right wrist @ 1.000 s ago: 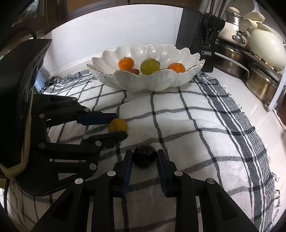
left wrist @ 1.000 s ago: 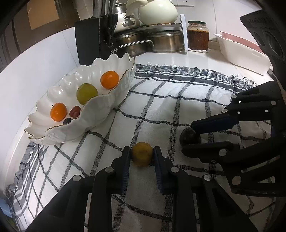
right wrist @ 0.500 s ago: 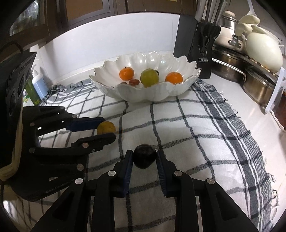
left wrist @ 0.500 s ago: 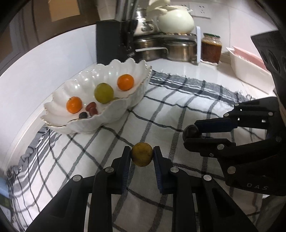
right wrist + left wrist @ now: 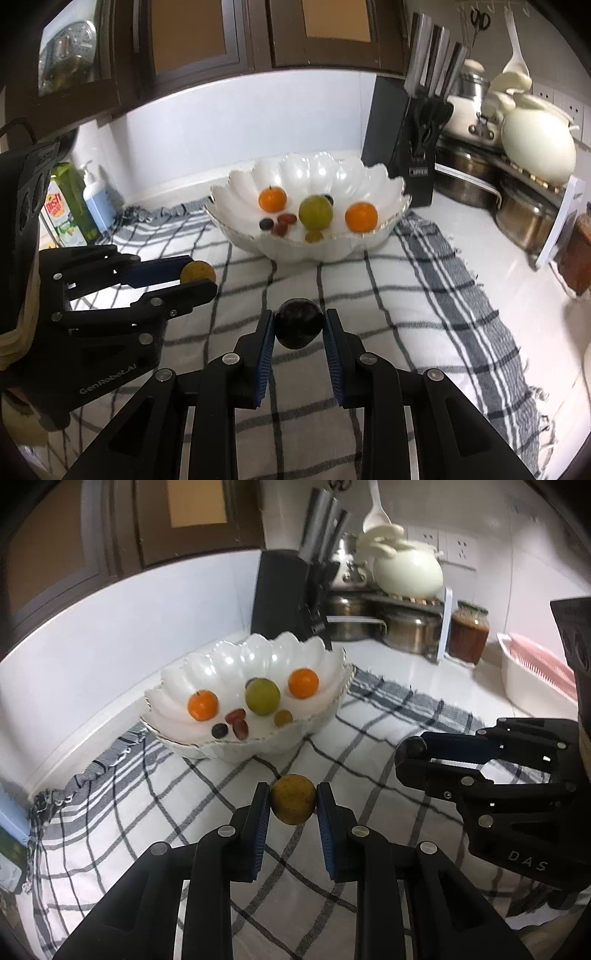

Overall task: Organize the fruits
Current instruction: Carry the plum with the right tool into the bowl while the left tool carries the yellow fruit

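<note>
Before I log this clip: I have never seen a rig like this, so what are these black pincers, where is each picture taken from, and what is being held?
There is no robot here. A person holds a two-finger gripper in each hand, and each gripper carries a fisheye camera looking forward along its fingers, which bends the view. One picture comes from the left gripper, the other from the right gripper; each also sees the other gripper from the side. The left one is shut on a yellow-brown fruit, the right on a dark purple fruit, both lifted above a checked cloth spread on a kitchen counter. Ahead stands a white scalloped bowl already holding two oranges, a green fruit and several small fruits. Behind it are a knife block and pots.
</note>
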Demonstrator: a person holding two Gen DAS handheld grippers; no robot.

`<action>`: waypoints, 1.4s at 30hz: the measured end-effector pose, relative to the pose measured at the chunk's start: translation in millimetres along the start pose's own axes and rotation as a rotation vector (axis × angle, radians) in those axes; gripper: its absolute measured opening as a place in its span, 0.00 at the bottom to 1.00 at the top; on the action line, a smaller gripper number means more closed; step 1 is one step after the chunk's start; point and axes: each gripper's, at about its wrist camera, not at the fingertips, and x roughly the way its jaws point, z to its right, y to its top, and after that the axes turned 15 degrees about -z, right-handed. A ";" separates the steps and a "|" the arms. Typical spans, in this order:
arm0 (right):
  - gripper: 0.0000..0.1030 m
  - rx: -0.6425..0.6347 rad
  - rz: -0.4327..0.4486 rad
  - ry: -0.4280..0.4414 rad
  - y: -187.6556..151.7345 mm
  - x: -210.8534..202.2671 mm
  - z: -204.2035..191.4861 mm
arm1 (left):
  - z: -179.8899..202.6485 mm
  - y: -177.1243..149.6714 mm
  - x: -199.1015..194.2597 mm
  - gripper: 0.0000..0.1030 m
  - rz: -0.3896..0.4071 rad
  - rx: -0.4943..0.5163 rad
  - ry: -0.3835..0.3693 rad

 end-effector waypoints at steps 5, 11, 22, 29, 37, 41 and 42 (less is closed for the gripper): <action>0.27 -0.017 0.054 0.000 6.4 -14.0 -2.5 | -3.6 4.3 -20.7 0.25 0.054 -0.049 0.023; 0.27 -0.051 0.123 -0.013 18.7 -29.0 -5.2 | -8.0 14.1 -38.3 0.25 0.108 -0.090 0.053; 0.27 -0.042 0.219 -0.020 53.1 -40.5 -0.2 | -23.7 43.6 -54.7 0.25 0.194 -0.146 0.086; 0.27 0.000 0.225 -0.009 81.6 -30.1 11.0 | -37.1 67.3 -46.2 0.25 0.204 -0.166 0.093; 0.27 0.023 0.191 -0.003 114.3 -4.3 22.6 | -51.7 95.2 -21.9 0.25 0.170 -0.181 0.090; 0.27 0.025 0.172 -0.011 130.2 10.2 28.5 | -57.9 108.2 -7.7 0.25 0.147 -0.190 0.083; 0.27 0.021 0.166 -0.016 134.2 14.2 29.6 | -59.4 111.3 -4.0 0.25 0.141 -0.191 0.079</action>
